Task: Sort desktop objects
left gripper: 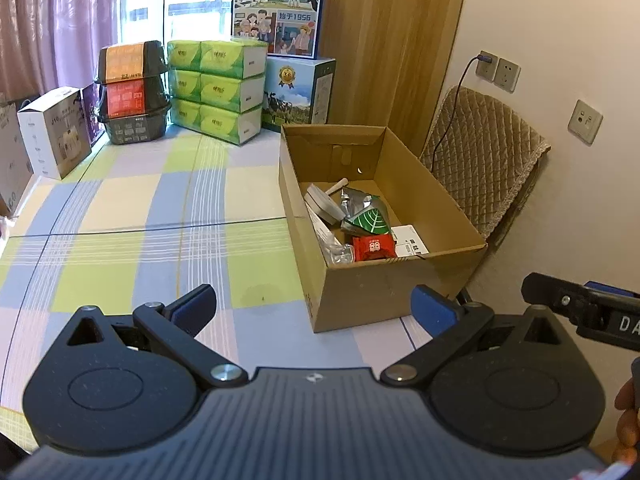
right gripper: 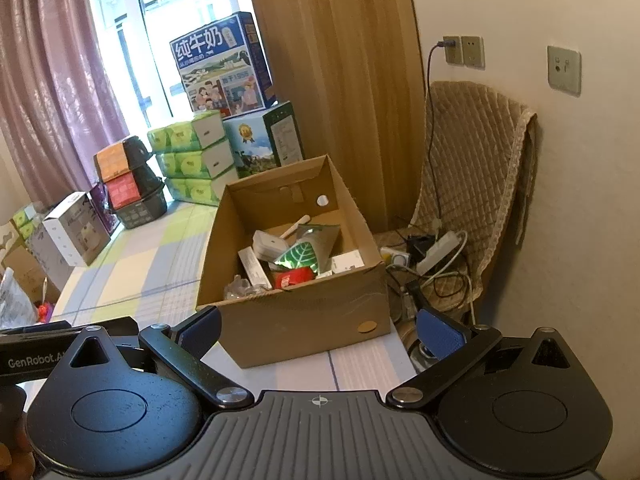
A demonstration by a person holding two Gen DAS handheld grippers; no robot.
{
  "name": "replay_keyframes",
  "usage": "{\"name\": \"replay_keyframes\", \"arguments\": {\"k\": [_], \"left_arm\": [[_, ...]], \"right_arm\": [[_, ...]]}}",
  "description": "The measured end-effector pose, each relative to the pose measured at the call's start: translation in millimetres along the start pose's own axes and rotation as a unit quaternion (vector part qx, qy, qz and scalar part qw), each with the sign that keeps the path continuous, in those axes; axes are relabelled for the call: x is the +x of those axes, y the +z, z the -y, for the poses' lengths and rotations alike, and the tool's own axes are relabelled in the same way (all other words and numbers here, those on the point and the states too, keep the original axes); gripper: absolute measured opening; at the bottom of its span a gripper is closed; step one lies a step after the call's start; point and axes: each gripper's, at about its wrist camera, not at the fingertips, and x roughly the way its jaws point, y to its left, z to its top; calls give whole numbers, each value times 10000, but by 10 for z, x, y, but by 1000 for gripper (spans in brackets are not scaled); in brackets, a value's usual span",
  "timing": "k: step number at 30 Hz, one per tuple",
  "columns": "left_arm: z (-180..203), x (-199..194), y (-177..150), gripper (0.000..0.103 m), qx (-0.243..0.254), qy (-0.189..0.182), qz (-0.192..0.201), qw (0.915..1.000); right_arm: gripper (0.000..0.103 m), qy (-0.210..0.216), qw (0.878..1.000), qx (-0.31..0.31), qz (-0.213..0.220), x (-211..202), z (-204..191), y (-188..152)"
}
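1. The left claw (left gripper: 314,304) is held spread wide with nothing between its blue-padded fingers (left gripper: 434,310), low over the checked cloth of the surface (left gripper: 120,216).
2. The right claw (right gripper: 320,330) is likewise spread and empty, its blue pads seen on either side of the near wall of the cardboard box (right gripper: 304,320).
3. In the left wrist view, part of the right claw is seen at the right edge, beside the box's near right corner; in the right wrist view, the left claw's body, marked "GenRobot", is seen at the left edge.
4. The open cardboard box is placed on the right part of the surface, near its edge, just ahead of both claws.
5. Inside the box a red packet (left gripper: 374,249), a green leaf-patterned pouch (left gripper: 366,222), a round grey tin (left gripper: 322,204), a silver foil bag (left gripper: 354,200), a white carton (left gripper: 410,240) and crumpled clear wrapping (left gripper: 338,254) are piled together.
6. No loose items are seen on the cloth in front of the claws.
7. At the far side of the surface, green tissue packs (left gripper: 218,90), stacked black containers (left gripper: 132,94), a white appliance box (left gripper: 56,136) and milk cartons (left gripper: 278,8) are lined up by the window.
8. To the right of the box, a chair draped with a quilted cover (right gripper: 476,168) is set against the wall, with a power strip (right gripper: 438,252) and cables on its seat.
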Motion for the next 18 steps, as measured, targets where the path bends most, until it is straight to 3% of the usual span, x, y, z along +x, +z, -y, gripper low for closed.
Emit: {"name": "replay_keyframes", "arguments": {"k": [18], "left_arm": [[89,32,-51,102,112,46,-101,9999]], "right_arm": [[101,-180,9997,-159,61,-35,26,-62]]}}
